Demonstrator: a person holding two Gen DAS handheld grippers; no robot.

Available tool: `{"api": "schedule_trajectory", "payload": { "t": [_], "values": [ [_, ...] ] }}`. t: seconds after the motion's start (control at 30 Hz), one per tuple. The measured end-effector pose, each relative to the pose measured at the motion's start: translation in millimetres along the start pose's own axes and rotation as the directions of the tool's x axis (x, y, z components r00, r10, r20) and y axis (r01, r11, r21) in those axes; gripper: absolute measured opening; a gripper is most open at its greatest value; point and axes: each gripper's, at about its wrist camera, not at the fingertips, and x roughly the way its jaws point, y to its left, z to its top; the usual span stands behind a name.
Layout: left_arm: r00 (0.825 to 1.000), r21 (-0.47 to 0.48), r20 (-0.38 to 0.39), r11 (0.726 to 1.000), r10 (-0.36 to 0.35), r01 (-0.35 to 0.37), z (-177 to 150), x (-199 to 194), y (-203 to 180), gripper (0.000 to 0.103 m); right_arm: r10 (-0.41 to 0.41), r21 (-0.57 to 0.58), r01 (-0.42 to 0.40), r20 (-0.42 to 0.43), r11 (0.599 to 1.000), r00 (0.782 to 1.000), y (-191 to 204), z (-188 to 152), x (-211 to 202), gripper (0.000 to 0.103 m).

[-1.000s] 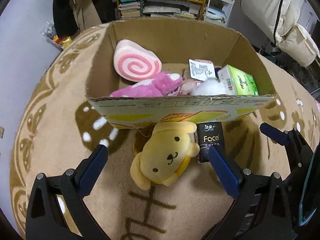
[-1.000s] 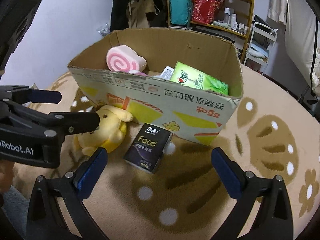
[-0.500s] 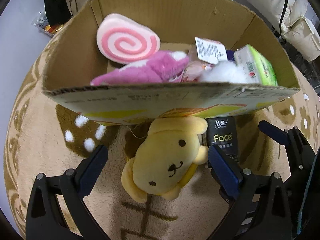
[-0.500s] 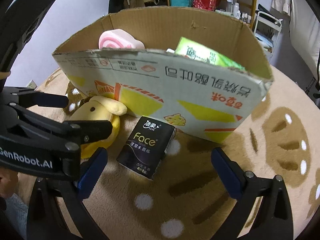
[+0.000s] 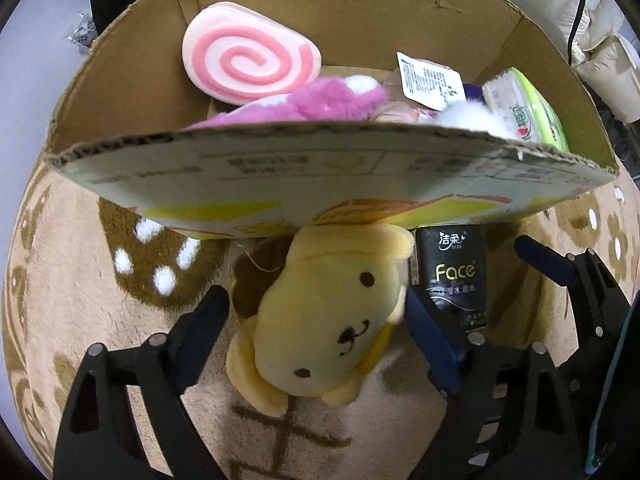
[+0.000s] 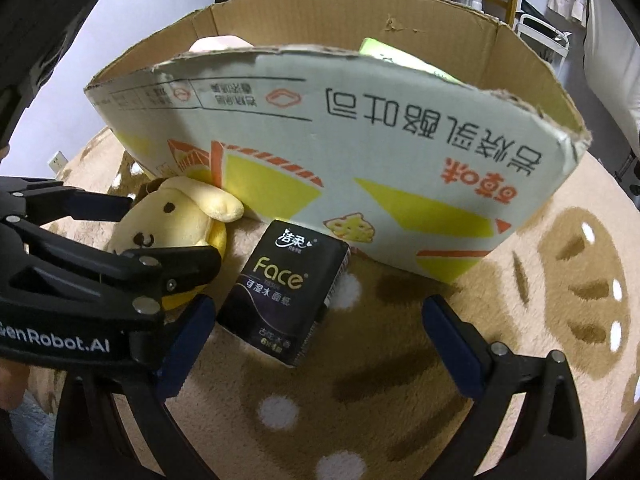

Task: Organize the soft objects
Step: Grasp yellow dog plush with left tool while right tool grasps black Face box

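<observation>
A yellow plush dog (image 5: 328,320) lies face up on the rug against the cardboard box (image 5: 320,168). My left gripper (image 5: 316,336) straddles it with its jaws closing. The right pad (image 5: 428,336) is at the dog's ear, while a gap shows beside the left pad (image 5: 204,340). A black "Face" tissue pack (image 6: 288,288) lies just right of the dog (image 6: 172,216). My right gripper (image 6: 320,344) hangs open over the pack's near end, with nothing pressed. The left gripper (image 6: 172,230) shows at the left of the right wrist view.
The box (image 6: 320,120) holds a pink swirl cushion (image 5: 248,60), a purple plush (image 5: 304,104), a white fluffy toy (image 5: 468,116) and a green tissue pack (image 5: 524,108). Its near wall stands just behind the dog. The beige patterned rug (image 6: 400,400) spreads all around. Shelves and hanging clothes stand behind.
Both grippers have come down closer to the rug and the box. The left jaws have narrowed around the yellow dog. The right jaws stay wide.
</observation>
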Motion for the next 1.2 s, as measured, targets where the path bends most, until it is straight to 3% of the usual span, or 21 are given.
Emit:
{"api": "schedule_trajectory", "payload": {
  "t": [0.2,0.47,0.73,0.87,1.2],
  "values": [
    [1.000,-0.011,-0.004,1.000,0.006,-0.006,-2.2,2.1,0.6,0.078,0.036,-0.002,-0.036,-0.001,0.999,0.999,-1.9,0.7,0.1,0.093],
    [0.999,-0.031,-0.004,0.999,0.042,-0.043,-8.5,-1.3,0.8,0.074,0.092,-0.003,-0.092,-0.021,0.996,0.996,0.7,1.9,2.7,0.058],
    [0.999,-0.043,0.005,0.998,0.053,-0.053,-9.1,-0.6,16.8,0.074,0.101,0.024,-0.100,-0.044,0.995,0.994,-7.2,-0.3,-0.5,0.054],
    [0.995,-0.056,0.035,0.994,0.097,-0.095,-16.9,-6.2,14.5,0.074,0.096,0.050,-0.094,-0.045,0.994,0.994,-12.9,-3.4,-6.6,0.054],
    [0.989,-0.090,0.091,0.990,0.120,-0.112,-33.9,-29.0,19.8,0.074,0.065,0.104,-0.063,-0.010,0.993,0.998,-29.1,-10.0,-31.6,0.053]
  ]
}}
